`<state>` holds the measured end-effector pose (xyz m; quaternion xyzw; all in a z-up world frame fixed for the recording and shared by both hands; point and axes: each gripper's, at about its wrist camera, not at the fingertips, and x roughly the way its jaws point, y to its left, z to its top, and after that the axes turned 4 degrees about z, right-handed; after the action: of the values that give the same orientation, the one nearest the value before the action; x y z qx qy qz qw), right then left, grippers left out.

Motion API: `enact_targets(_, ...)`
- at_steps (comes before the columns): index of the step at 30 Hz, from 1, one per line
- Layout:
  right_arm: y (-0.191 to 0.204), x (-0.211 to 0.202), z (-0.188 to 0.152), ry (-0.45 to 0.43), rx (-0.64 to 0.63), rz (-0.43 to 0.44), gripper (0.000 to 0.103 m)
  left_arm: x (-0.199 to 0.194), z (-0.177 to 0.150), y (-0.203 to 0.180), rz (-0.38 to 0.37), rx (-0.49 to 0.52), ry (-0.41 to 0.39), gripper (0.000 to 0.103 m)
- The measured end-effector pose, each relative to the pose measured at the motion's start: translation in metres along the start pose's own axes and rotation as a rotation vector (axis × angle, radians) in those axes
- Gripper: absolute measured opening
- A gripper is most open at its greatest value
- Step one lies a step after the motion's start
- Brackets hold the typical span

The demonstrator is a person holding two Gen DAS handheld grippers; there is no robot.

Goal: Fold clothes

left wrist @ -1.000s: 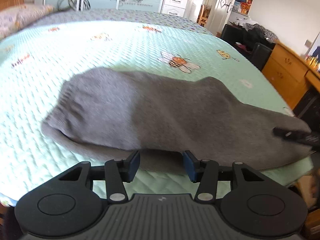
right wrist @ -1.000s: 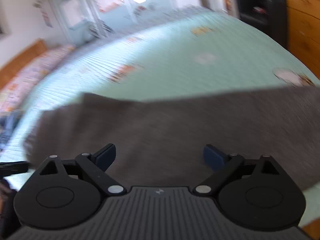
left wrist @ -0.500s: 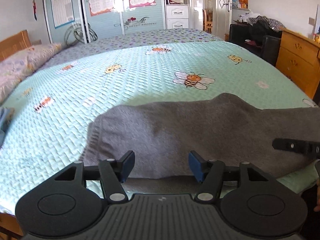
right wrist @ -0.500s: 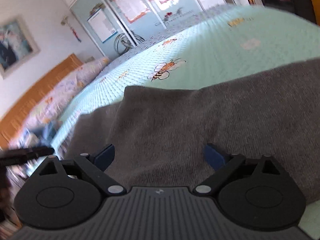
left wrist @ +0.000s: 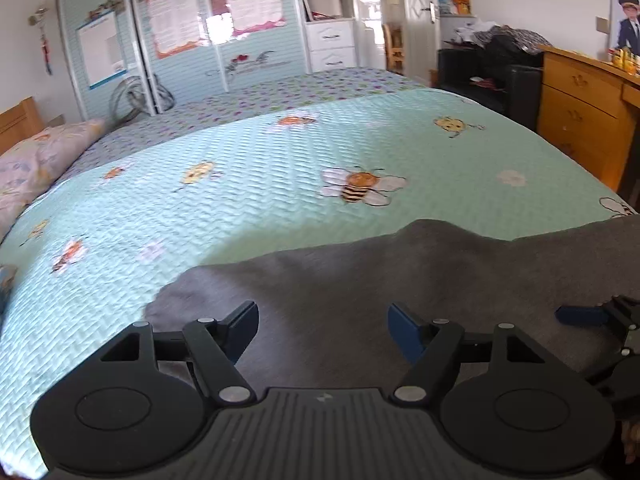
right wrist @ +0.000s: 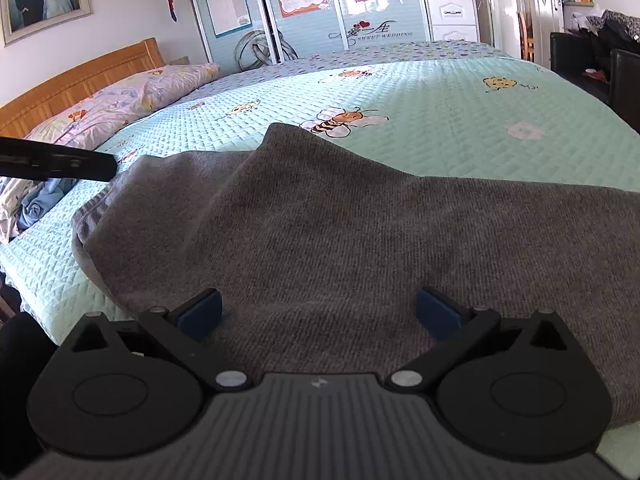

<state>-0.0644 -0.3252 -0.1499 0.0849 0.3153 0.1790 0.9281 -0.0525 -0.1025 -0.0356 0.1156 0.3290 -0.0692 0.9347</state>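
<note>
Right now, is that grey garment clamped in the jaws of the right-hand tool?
No: the right gripper has its jaws spread wide, hovering over the grey garment without pinching it.

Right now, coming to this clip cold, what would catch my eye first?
The grey garment spread across the near edge of the bed, dark against the mint quilt with its cartoon bees. Both the left gripper and the right gripper hang open over the cloth, gripping nothing. Behind, a wooden headboard and pillow stand at the left, with poster-covered wardrobe doors at the back.
</note>
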Motion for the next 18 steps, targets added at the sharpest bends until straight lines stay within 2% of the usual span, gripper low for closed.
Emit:
enact_targets(5, -0.004, 0.002, 0.000, -0.001, 0.018, 0.000, 0.103, 0.025, 0.002, -0.021, -0.038, 0.029, 0.008, 0.078)
enact_targets(8, -0.001, 0.005, -0.001, 0.003, 0.001, -0.020, 0.103, 0.050, -0.010, -0.022, -0.043, 0.025, 0.057, 0.080)
enact_targets(11, 0.003, 0.007, -0.002, 0.017, -0.014, -0.037, 0.103, 0.073, -0.033, -0.004, -0.057, -0.047, 0.141, 0.080)
enact_targets(12, 0.003, 0.008, -0.001, 0.022, -0.010, -0.040, 0.103, 0.077, -0.040, 0.004, -0.080, -0.076, 0.144, 0.080)
enact_targets(14, 0.003, 0.009, 0.001, 0.030, 0.001, -0.043, 0.103, 0.075, -0.053, 0.021, -0.146, -0.112, 0.109, 0.079)
enact_targets(16, 0.001, 0.009, 0.002, 0.030, 0.019, -0.039, 0.103, 0.072, -0.062, 0.035, -0.176, -0.135, 0.090, 0.077)
enact_targets(18, -0.002, 0.008, 0.003, 0.022, 0.042, -0.030, 0.103, 0.072, -0.069, 0.052, -0.215, -0.190, 0.078, 0.070)
